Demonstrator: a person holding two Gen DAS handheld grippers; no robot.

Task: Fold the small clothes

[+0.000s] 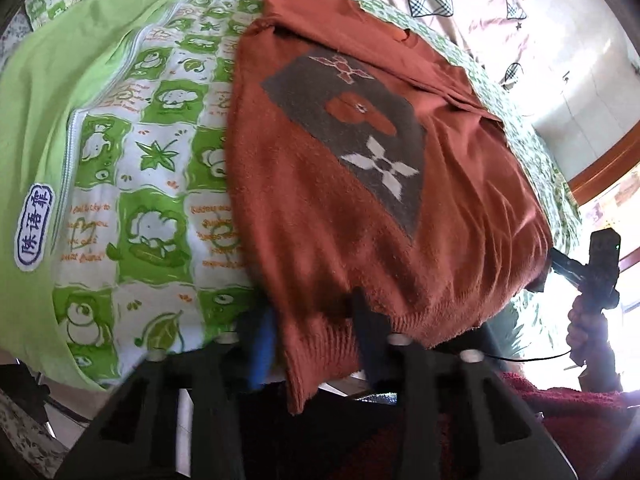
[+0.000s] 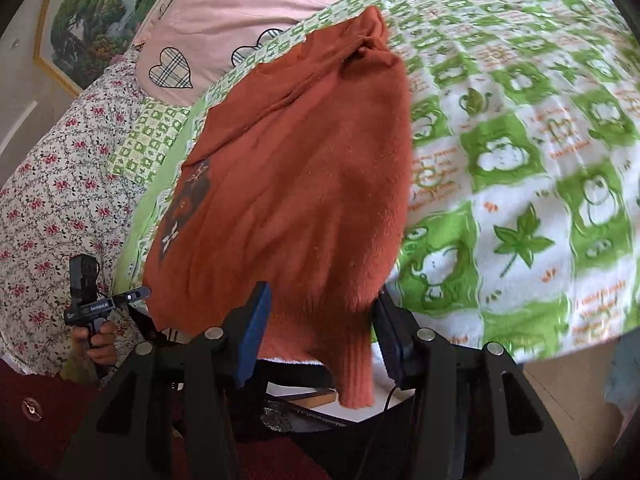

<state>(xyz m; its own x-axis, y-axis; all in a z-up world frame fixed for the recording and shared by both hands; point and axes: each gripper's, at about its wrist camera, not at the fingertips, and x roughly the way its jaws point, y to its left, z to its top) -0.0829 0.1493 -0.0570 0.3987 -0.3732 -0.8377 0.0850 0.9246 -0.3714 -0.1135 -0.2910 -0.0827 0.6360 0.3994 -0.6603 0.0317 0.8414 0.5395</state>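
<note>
Both tongs [image 1: 316,334] [image 2: 320,332] straddling rust sweater [image 1: 360,208] hem, grip unclear, hem blurred.

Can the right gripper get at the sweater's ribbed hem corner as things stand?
Probably yes: the right gripper already has its fingers on either side of the rust sweater's hanging hem corner, nothing in between.

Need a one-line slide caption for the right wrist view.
Right gripper straddles the ribbed hem of an orange sweater lying on a green cartoon-print quilt.

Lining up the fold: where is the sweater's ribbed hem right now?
The ribbed hem hangs over the near edge of the green quilt, between both grippers' jaws in each wrist view.
</note>
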